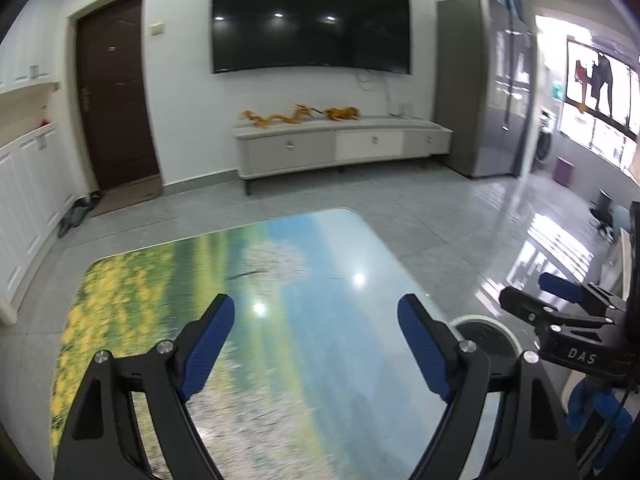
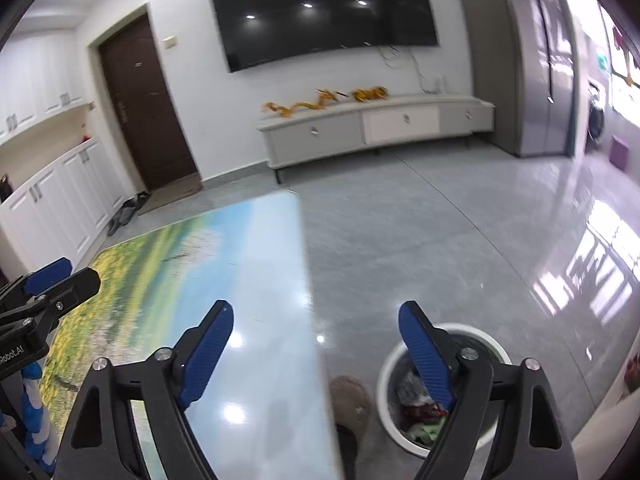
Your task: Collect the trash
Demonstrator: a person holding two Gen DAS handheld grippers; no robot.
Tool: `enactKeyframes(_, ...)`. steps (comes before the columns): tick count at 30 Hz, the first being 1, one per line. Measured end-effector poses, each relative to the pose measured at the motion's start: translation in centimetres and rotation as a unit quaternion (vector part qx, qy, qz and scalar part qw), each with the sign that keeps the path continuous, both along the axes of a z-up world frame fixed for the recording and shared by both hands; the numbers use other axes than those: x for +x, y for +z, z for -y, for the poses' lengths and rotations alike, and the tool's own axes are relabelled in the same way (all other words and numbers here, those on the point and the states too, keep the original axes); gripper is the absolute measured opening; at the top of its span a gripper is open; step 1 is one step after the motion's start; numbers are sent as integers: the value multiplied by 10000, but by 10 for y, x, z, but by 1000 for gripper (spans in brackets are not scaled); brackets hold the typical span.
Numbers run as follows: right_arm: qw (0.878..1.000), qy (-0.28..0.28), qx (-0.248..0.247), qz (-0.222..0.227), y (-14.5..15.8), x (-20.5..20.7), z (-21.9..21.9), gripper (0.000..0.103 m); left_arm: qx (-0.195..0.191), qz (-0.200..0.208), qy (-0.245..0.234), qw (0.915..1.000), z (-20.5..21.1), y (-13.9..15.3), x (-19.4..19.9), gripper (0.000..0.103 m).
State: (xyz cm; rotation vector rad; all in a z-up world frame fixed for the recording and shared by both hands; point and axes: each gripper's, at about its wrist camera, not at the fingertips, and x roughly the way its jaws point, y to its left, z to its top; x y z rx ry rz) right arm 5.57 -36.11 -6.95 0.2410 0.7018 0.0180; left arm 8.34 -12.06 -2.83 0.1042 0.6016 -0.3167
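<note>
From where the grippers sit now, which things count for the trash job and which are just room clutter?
Job:
- round white trash bin on the floor, holding mixed trash
- landscape-print table
- left gripper, open
- right gripper, open

Just there:
- black wall TV
- grey low cabinet
- yellow dragon ornament
- brown door

Wall-mounted television (image 1: 311,20), low cabinet (image 1: 340,144), dark door (image 1: 114,92), glossy tiled floor (image 1: 460,232)

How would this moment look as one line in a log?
left gripper: open, empty | right gripper: open, empty | table: bare | bin: holds trash
</note>
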Motion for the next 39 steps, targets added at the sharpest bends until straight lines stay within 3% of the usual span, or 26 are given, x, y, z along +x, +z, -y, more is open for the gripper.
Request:
enactKeyframes(3,9996,163,-155,154,13,0,-26,99,-30,115,350,9993,-34,4,-7,86)
enactKeyframes(6,9988,261,-266,313,21,0,-48,103,-41,255,642,9976,-60,8,-15,88)
enactKeyframes(11,9969,144,-579,507,30,-6,-73,103,21,538,1116,9923,-89,16,-29,98)
enactKeyframes(17,9958,-133,-723,545,33,-10,-76,103,108,775,1472,9860,-104,20,-36,102)
enactKeyframes(30,9932,-419,-799,735,39,-24,-66,103,17,1079,1832,9771,-116,27,-48,102)
enactKeyframes(39,9909,-507,-925,832,42,-27,-65,103,84,1099,1849,9766,-116,26,-51,102)
